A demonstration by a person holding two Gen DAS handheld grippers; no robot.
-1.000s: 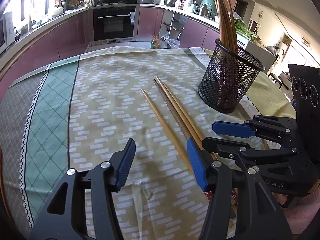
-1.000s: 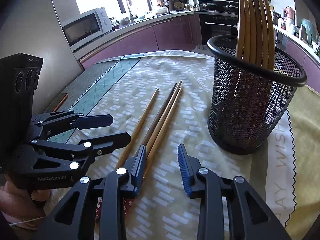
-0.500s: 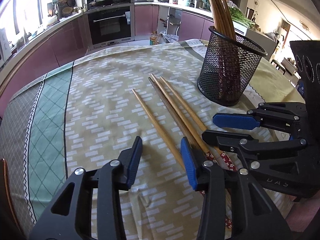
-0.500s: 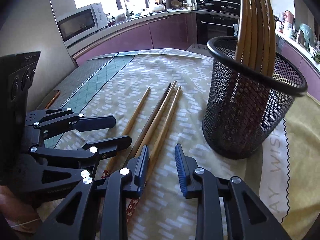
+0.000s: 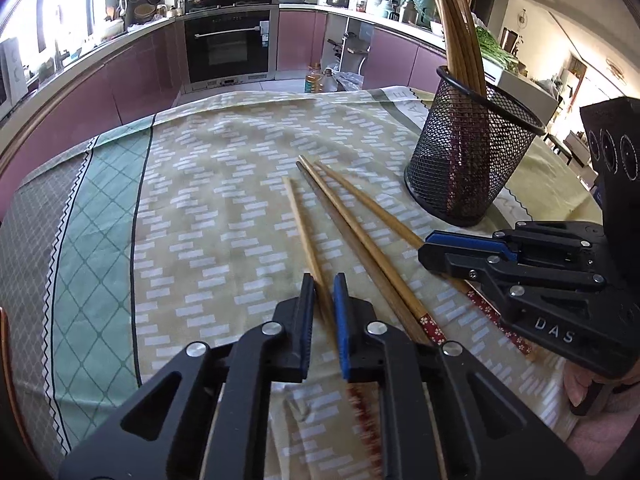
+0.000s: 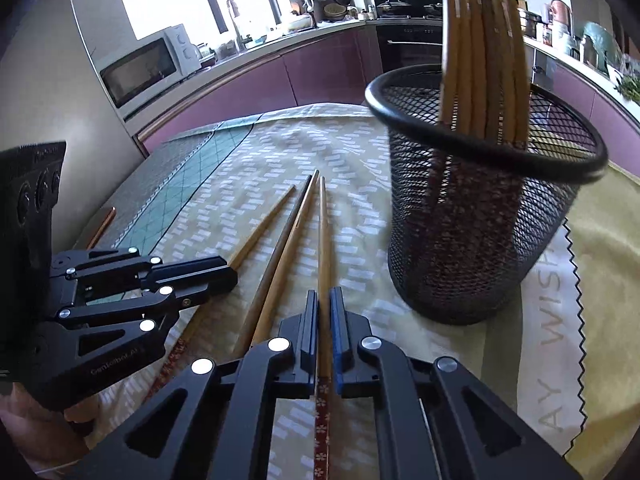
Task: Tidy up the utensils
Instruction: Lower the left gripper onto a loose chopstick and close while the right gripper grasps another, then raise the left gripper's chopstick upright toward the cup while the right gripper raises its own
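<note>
Several wooden chopsticks lie side by side on the tablecloth. My left gripper (image 5: 323,280) is shut on the leftmost chopstick (image 5: 300,224), low on its shaft near the patterned end. My right gripper (image 6: 324,300) is shut on the rightmost chopstick (image 6: 323,232) in the same way. Each wrist view also shows the other gripper: the right gripper (image 5: 426,250) beside the mesh cup, and the left gripper (image 6: 226,270) at the left. Two more chopsticks (image 6: 294,232) rest loose between the held ones. A black mesh cup (image 6: 460,240) stands upright to the right and holds several chopsticks.
The patterned tablecloth (image 5: 224,208) covers the table, with a green and grey border at the left. Behind the far table edge run purple kitchen cabinets, an oven (image 5: 230,46) and a microwave (image 6: 140,68). A person's hand (image 6: 40,420) holds the left gripper.
Both grippers stood open over the chopsticks before. Their jaws have now shut, the left on the leftmost chopstick and the right on the rightmost one.
</note>
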